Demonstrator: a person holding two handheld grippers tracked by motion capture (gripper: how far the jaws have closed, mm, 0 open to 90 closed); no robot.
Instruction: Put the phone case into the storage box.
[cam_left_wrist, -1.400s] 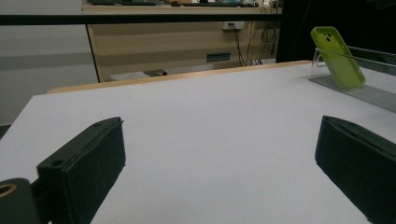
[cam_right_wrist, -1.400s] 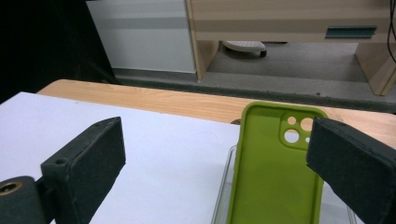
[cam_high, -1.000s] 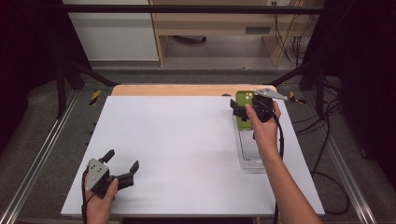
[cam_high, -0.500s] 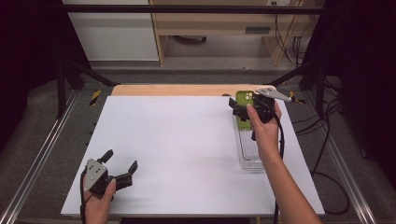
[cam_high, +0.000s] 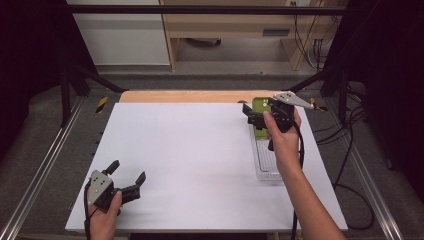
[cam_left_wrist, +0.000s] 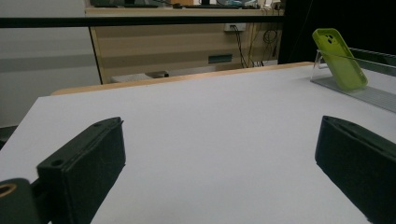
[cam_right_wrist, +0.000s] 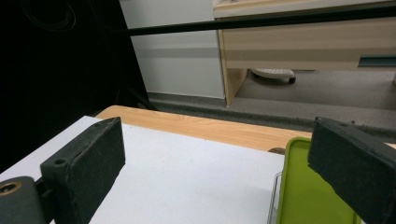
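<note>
Phone case (cam_high: 260, 116) — lime green, the thing your right gripper (cam_high: 260, 117) is hovering at with jaws spread wide, gripping nothing. In the right gripper view the case (cam_right_wrist: 312, 186) is sitting just inside the right-hand jaw, its lower part cut off by the frame. It is standing propped in a clear rack (cam_high: 266, 159) at the table's (cam_high: 200, 160) far right, long axis leaning back from upright, camera cutouts at the top; the left gripper view is showing that tilt best (cam_left_wrist: 340, 59). From above, your hand (cam_high: 284, 137) is covering much of it. Your left gripper (cam_high: 127, 178) is resting near the front left corner, jaws open and empty, well apart from the case.
</note>
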